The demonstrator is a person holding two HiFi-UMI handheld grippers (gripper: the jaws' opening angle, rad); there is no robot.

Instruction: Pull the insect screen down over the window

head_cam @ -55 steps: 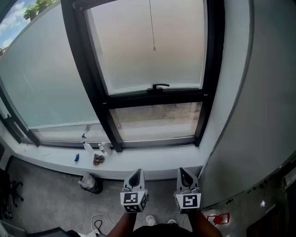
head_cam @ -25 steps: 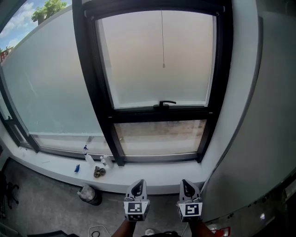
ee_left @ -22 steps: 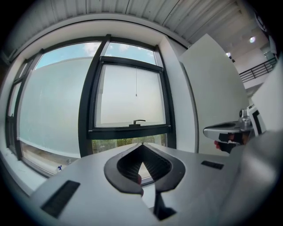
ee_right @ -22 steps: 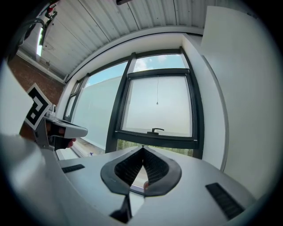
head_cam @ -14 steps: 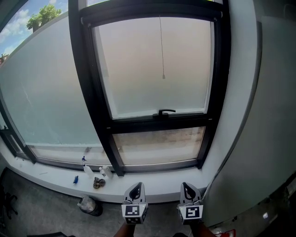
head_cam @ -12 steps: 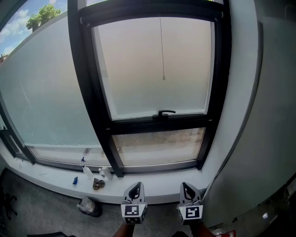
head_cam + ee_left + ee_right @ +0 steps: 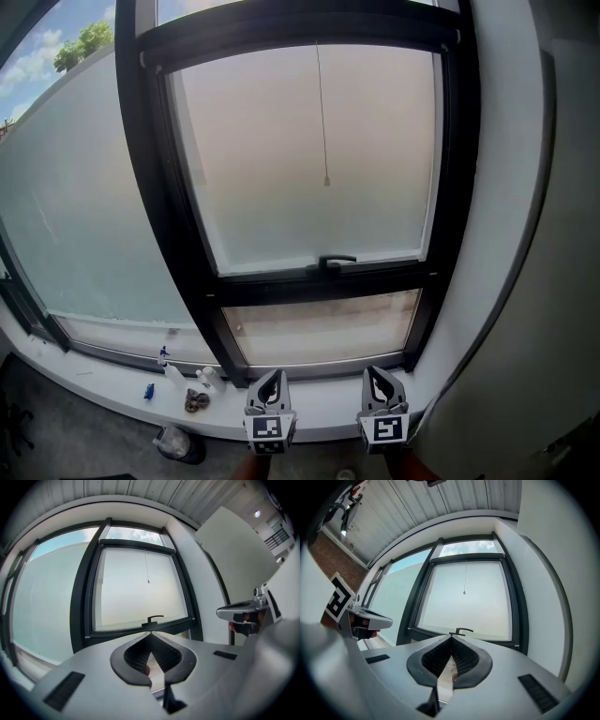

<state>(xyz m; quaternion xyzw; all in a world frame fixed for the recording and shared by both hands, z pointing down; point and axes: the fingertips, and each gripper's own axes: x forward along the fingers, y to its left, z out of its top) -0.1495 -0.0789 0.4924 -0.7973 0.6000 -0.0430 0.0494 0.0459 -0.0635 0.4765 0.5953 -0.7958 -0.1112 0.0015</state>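
Left tongs point(image 7: 271, 377) and right tongs point(image 7: 377, 373) have moved nearer the window point(image 7: 281, 169).
Both are clenched and empty, side by side below the hanging cord point(image 7: 321, 112).

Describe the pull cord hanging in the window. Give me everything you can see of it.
The pull cord is a thin dark line hanging straight down in front of the pale, hazy pane, slightly right of its middle. It drops from the black top frame and ends in a small bead about halfway down the pane, above the black handle. It hangs free, and nothing touches its lower end.
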